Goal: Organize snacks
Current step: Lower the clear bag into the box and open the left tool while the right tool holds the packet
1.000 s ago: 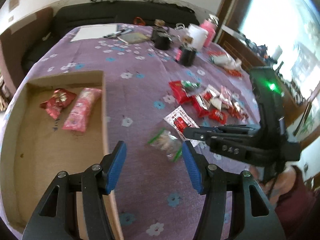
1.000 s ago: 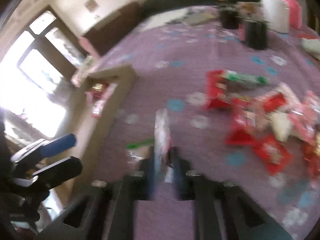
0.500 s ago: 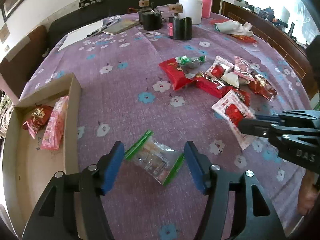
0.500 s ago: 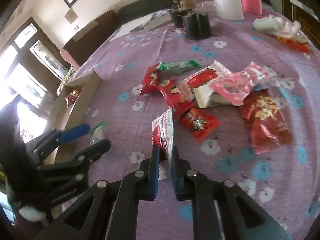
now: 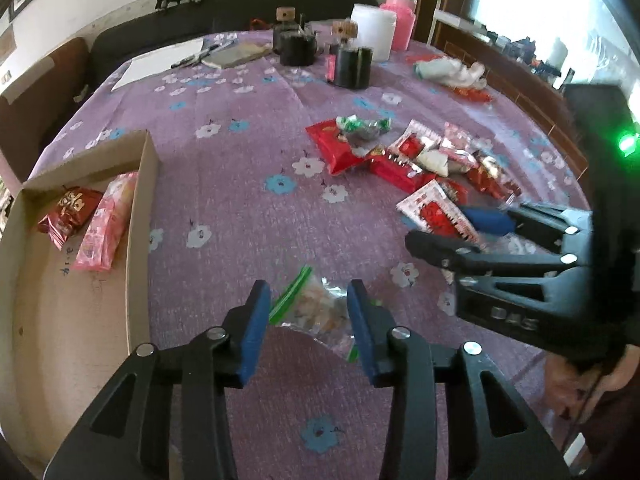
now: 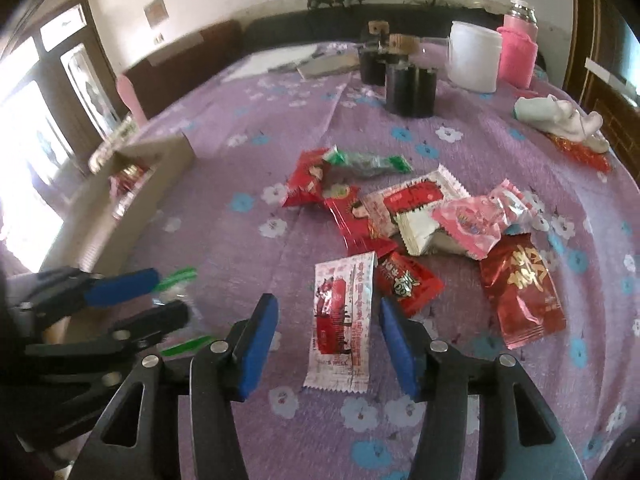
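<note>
Sachet (image 6: 343, 322), white with red print, lies flat between open right gripper (image 6: 326, 344) fingers.

A purple flowered cloth (image 5: 240, 208) covers the table. At its far end stand two black holders (image 6: 410, 90), a white tub (image 6: 474, 56) and, just beside it, a pink bottle (image 6: 518, 54), with a white sheet (image 5: 160, 62), pens (image 5: 200, 56) and a notebook (image 5: 236, 56) to their left. A crumpled white rag (image 6: 560, 118) lies near the right edge

Black plastic left claw (image 5: 308, 316) & right claw (image 6: 326, 338) w/ blue pads, silver screws, green LED.
</note>
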Demonstrator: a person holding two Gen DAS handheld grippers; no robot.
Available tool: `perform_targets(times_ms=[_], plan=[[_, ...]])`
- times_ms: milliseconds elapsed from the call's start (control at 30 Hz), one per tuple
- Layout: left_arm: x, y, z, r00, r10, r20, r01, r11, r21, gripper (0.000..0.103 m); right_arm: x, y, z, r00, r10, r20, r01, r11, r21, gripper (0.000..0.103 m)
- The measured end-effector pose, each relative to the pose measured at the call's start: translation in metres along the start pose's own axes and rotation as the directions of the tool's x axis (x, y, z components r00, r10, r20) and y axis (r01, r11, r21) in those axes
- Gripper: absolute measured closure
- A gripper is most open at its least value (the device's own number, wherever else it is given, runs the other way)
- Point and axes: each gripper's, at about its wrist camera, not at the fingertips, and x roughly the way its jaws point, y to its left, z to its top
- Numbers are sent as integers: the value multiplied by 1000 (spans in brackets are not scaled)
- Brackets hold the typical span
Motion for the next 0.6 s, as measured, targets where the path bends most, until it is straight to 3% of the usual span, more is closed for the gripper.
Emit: perform_targets(times_ms=[67,133,233,300,333,367,600], plan=[[1,1,0,1000,22,-2,-22,1000,3,43,2,0,-3,999,-44,6,44,999,-7,78],[4,-1,-1,999,42,5,-42,999,26,31,-1,-3,-4,1000,-9,-12,9,1000,9,87],[16,-6,-3,998,62,-24,-60,997,56,30,-4,-6,-10,1000,3,-21,-3,1000,23,87],[19,-10,-6,999,34,-25,-32,997,63,41,-8,-5,-15,1000,2,-20,-1,1000,24,87],[16,-15,-7,1000,13,-11,-12,996,84,72,-9,-5,-17,1000,2,-20,-2,1000,23,87],[13,-17,-7,1000,-5,-18,6,996,84,88,-11,-6,-20,1000,6,-20,-5,1000,25,87],[-9,-10,-10,997,-72,14,72,997,10,88,-31,-14,-29,999,42,2,-42,997,60,88]])
